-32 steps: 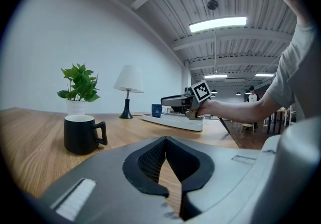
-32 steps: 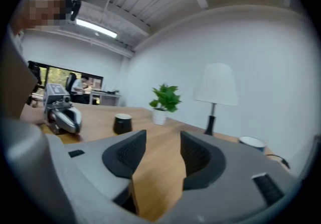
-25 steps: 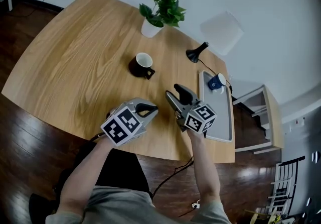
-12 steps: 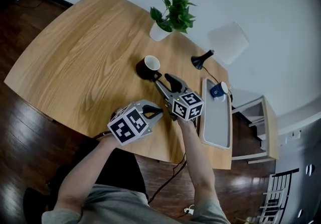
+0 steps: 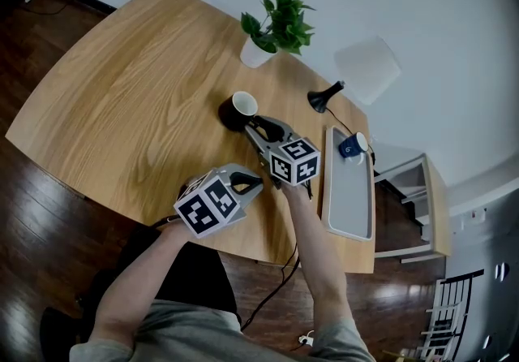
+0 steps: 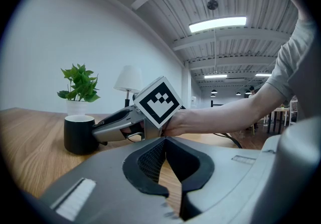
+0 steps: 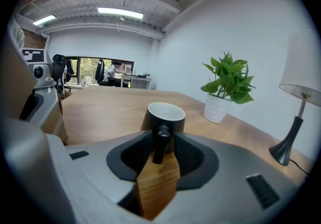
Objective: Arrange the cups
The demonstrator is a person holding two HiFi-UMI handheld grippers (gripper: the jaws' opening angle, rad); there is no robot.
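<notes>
A black cup (image 5: 235,111) with a white inside stands upright on the wooden table (image 5: 146,84), its handle (image 7: 161,143) turned toward me. My right gripper (image 5: 253,127) reaches it from the near right, and its jaws are closing with the handle between them; a thin gap still shows beside the handle. The left gripper view shows the same cup (image 6: 79,135) with the right gripper (image 6: 98,135) at its side. Near the table's front edge my left gripper (image 5: 256,182) is shut and empty. A blue cup (image 5: 352,146) lies on a grey tray (image 5: 349,198) at the right.
A potted plant (image 5: 272,28) stands behind the black cup. A black-based lamp (image 5: 324,97) with a white shade stands at the back right, its cord running along the tray. Beyond the table's right edge is a low shelf unit (image 5: 422,190).
My right gripper has moved from beside the tray leftward and away from me to the black cup's handle. Its jaws have narrowed around the handle. The left gripper stayed where it was.
</notes>
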